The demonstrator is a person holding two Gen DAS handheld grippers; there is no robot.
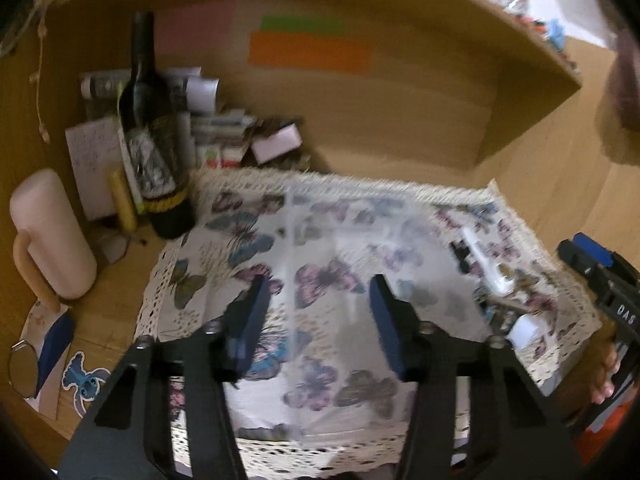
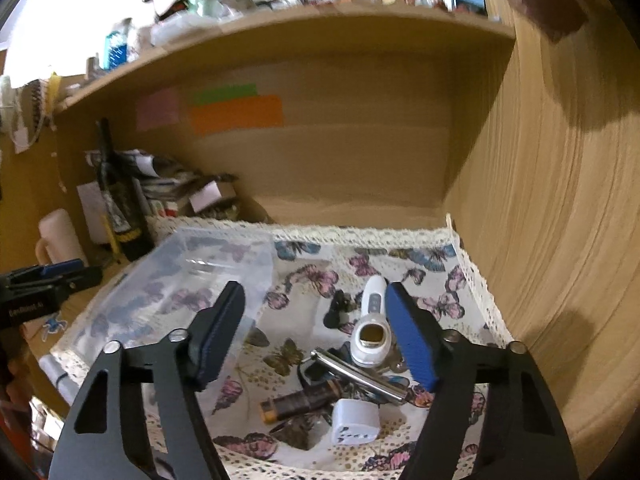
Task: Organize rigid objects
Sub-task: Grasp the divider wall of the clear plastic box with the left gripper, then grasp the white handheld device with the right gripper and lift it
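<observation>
A clear plastic box (image 2: 192,276) sits on the left of a butterfly-print cloth (image 2: 420,276); it also shows in the left wrist view (image 1: 360,248). To its right lie a white thermometer (image 2: 370,330), a silver metal bar (image 2: 360,376), a brown cylinder with an orange end (image 2: 300,400), a white plug adapter (image 2: 354,422) and a small black item (image 2: 338,310). My right gripper (image 2: 314,336) is open and empty above these items. My left gripper (image 1: 318,320) is open and empty over the clear box.
A dark wine bottle (image 1: 154,136), a pale pink mug (image 1: 48,236), stacked papers and boxes (image 1: 224,132) stand at the left of the wooden alcove. A wooden side wall (image 2: 540,220) rises on the right. A shelf (image 2: 280,20) above holds clutter.
</observation>
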